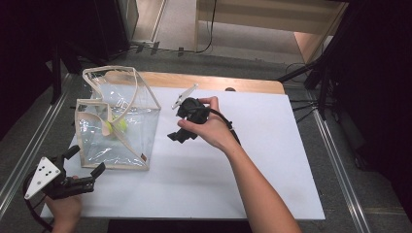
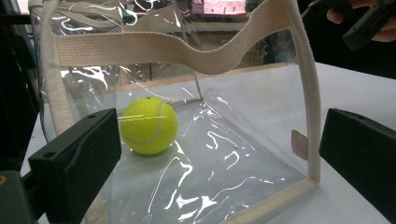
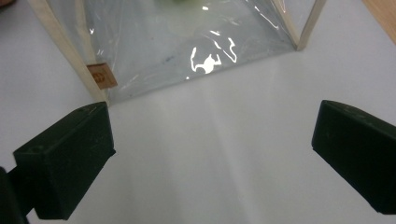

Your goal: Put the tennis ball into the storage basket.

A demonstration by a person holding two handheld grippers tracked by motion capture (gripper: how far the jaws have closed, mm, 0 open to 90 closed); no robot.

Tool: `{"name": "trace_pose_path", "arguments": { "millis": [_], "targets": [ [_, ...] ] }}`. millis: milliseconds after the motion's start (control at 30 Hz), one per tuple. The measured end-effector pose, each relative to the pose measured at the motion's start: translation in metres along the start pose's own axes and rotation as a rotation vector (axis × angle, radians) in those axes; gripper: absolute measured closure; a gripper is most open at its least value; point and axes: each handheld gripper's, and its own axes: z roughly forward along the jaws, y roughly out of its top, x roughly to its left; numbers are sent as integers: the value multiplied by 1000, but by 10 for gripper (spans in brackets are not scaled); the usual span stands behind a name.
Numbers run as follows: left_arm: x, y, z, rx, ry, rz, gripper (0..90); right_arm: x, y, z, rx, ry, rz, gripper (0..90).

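Observation:
A clear plastic tote bag (image 1: 119, 131) with beige trim and straps stands at the left of the white table (image 1: 252, 160). Inside it lies a yellow tennis ball (image 1: 120, 126). My left gripper (image 1: 89, 159) is open at the bag's near left corner, just outside it. In the left gripper view the ball (image 2: 148, 125) shows through the bag's wall (image 2: 233, 154) between the spread jaws of that gripper (image 2: 219, 156). A hand holds my right gripper (image 1: 176, 124) above the table, to the right of the bag. It is open and empty, and looks at the bag's lower edge (image 3: 187, 51).
A small brown label (image 3: 101, 76) sits on the bag's near corner seam. A wooden edge (image 1: 218, 82) runs behind the white board. Metal rails (image 1: 340, 165) flank the table, and dark stands and cables (image 1: 316, 77) crowd the back right.

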Motion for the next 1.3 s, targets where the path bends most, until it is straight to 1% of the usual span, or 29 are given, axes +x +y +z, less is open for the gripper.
{"name": "trace_pose_path", "arguments": {
  "millis": [33,67,233,267,300,367,433,533,567,600,800,1033,1133,1233,1300],
  "targets": [
    [0,0,0,3,0,2,0,0,-3,0,0,-8,-6,0],
    [0,0,0,2,1,0,0,1,-7,0,1,-11,6,0],
    [0,0,0,4,0,1,0,1,-28,2,-20,-23,24,0],
    [0,0,0,4,0,2,0,2,-33,2,-22,-25,40,0],
    [0,0,0,5,0,1,0,1,-36,2,-26,-28,41,0],
    [0,0,0,5,0,2,0,0,-47,0,-44,-31,64,0],
    [0,0,0,5,0,2,0,-2,-56,-2,-66,-33,76,0],
    [-1,0,0,4,1,1,0,-3,-70,-6,-91,-40,120,0],
    [-1,0,0,6,2,4,0,-4,-73,-7,-101,-41,124,0],
    [-1,0,0,7,2,4,0,-6,-79,-8,-117,-50,136,0],
    [-1,0,0,7,3,4,0,-7,-105,-16,-156,-83,187,0],
    [-1,0,0,8,4,5,0,-5,-132,-22,-177,-118,214,0],
    [-1,0,0,11,3,8,0,-5,-143,-26,-192,-125,225,0],
    [-1,0,0,11,4,7,0,-4,-154,-31,-213,-138,241,0],
    [-1,0,0,11,6,6,0,-3,-161,-34,-232,-138,251,0]
  ]
}}
